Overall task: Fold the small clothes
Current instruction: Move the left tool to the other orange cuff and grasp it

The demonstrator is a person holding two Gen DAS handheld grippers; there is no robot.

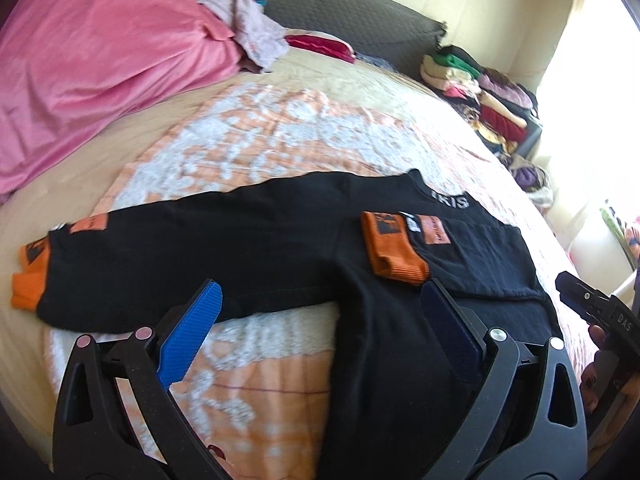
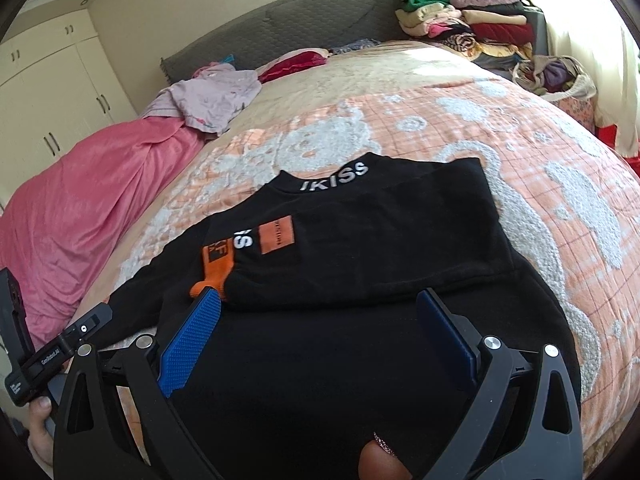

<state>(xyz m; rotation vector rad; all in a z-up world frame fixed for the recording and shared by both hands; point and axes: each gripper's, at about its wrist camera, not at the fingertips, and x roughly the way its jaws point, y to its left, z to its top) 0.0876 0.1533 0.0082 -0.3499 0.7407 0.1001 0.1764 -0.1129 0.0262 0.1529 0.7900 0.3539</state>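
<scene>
While both grippers, left [image 1: 320, 300] and right [image 2: 320, 312], gape empty, one black sweater [image 2: 360, 240] lies flat

Grey headboard [image 2: 280, 20], cream wardrobe [image 2: 52, 92], bright window [image 1: 580, 40], peach bedspread [image 2: 520, 140].

One black sweater [image 1: 280, 248] — two orange cuffs [image 1: 394, 254] — two claws [image 1: 320, 312].

Black sweatshirt [image 2: 360, 240] with orange cuffs [image 1: 394, 254]; peach-and-white patterned bedspread [image 2: 520, 140]; pink blanket [image 1: 88, 64]
</scene>
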